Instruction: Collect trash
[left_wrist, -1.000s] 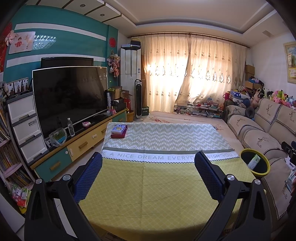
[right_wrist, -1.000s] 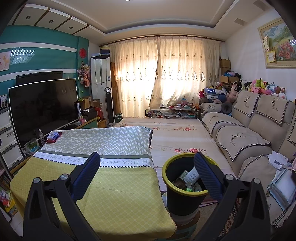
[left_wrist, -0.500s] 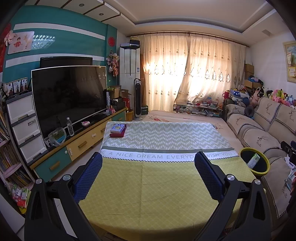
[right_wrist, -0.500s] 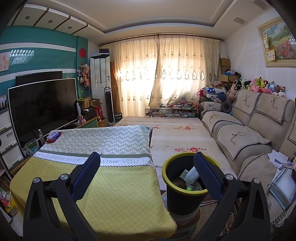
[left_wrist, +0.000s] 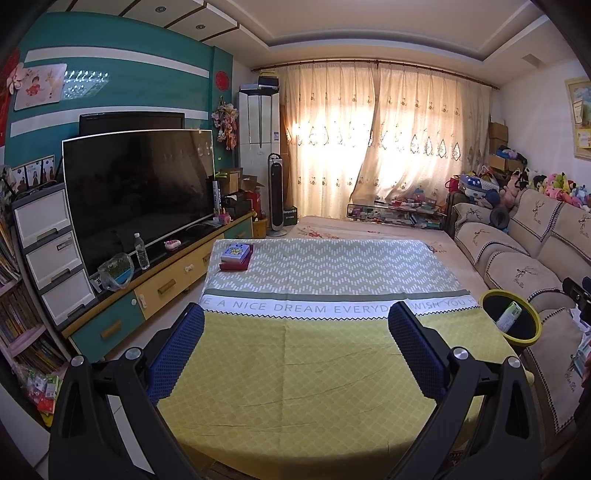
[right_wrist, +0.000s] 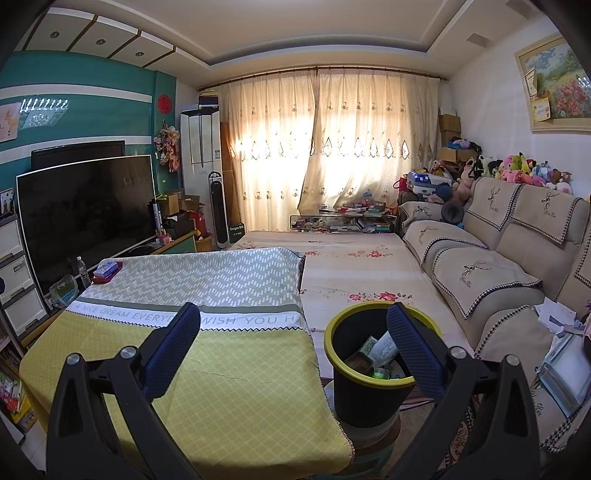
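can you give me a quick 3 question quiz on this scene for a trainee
1. True or false: the left gripper holds a piece of trash.
2. What lies on the table at its far left corner?
A. a stack of books
B. a cup
C. a remote
3. Fill in: the trash bin has a ____ rim.

Key: 1 false, both it and the right gripper are open and empty. 2 A, the stack of books. 3 yellow.
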